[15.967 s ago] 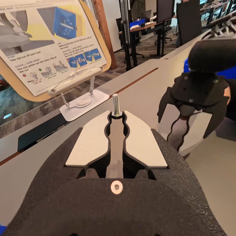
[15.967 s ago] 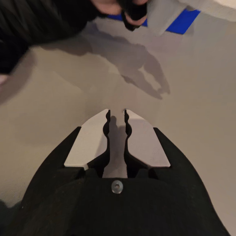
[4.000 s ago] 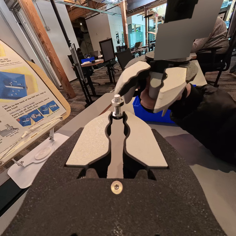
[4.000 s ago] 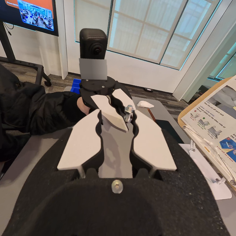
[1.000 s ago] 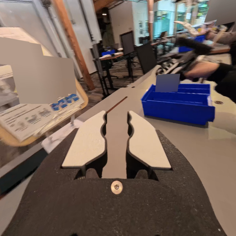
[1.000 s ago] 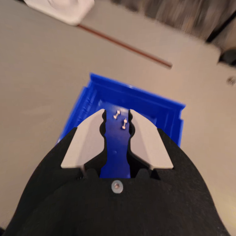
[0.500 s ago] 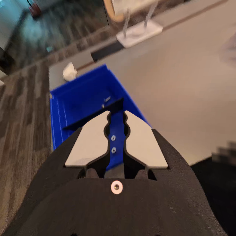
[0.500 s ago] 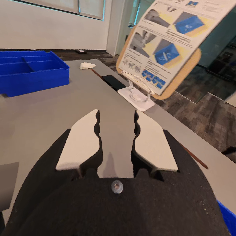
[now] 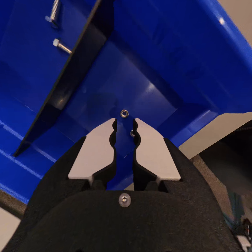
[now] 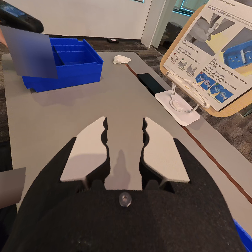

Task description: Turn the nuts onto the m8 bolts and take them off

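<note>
Silver hex nut [image 9: 124,113], flat on blue bin [image 9: 170,57] floor; bare left gripper [image 9: 124,120] parted above; right gripper [image 10: 124,118] spread, bare.

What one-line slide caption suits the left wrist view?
Open left gripper hovers over a blue bin, near two loose nuts.

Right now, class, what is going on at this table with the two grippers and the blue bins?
The left gripper hangs open over a blue bin, just short of a loose nut; a second nut lies beside its right finger. Two bolts lie past the black divider. The right gripper is open and empty above the grey table, near an instruction board.
</note>
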Available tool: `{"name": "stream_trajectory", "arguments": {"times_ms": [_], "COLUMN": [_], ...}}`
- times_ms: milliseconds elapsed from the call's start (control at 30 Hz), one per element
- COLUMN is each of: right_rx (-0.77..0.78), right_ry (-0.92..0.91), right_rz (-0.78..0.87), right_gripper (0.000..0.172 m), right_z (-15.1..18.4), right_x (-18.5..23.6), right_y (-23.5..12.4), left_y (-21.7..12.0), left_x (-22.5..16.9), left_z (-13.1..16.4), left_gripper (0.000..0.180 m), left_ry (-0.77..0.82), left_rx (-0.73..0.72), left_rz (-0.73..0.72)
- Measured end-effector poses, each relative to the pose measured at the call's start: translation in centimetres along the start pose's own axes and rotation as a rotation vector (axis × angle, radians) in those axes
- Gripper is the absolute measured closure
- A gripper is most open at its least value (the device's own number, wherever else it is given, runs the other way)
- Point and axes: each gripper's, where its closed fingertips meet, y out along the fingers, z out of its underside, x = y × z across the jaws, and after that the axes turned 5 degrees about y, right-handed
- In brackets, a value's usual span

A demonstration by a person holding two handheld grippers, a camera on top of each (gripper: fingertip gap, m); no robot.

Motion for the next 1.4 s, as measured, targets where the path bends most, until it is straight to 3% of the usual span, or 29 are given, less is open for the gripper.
{"name": "stream_trajectory", "arguments": {"times_ms": [133, 300, 600, 1033, 1233, 1400], "right_rx": [-0.005, 0.002, 0.036, 0.026, 0.010, -0.018], "right_ry": [0.028, 0.046, 0.030, 0.037, 0.051, 0.085], "right_rz": [-0.008, -0.011, -0.018, -0.018, -0.004, -0.009], "right_gripper": [0.125, 0.126, 0.127, 0.128, 0.129, 0.129], "right_z": [0.5, 1.2, 2.3, 2.9, 3.3, 3.8], "right_x": [-0.5, -0.9, -0.8, -1.1, -1.6, -1.8], "right_y": [-0.4, -0.6, -0.2, -0.9, -1.8, -1.8], "left_y": [1.7, 2.8, 3.0, 2.6, -3.0, -10.1], "left_x": [0.0, 0.1, 0.3, 0.7, 1.5, -1.0], "left_z": [0.5, 0.7, 0.8, 0.6, -2.6, -10.2], "left_gripper": [0.154, 0.154, 0.157, 0.166, 0.166, 0.166], "left_ry": [0.056, 0.004, -0.123, -0.082, 0.010, 0.162], "left_rx": [0.066, 0.093, 0.099, 0.057, -0.121, -0.282], "left_rz": [-0.015, 0.009, 0.087, 0.041, -0.070, -0.133]}}
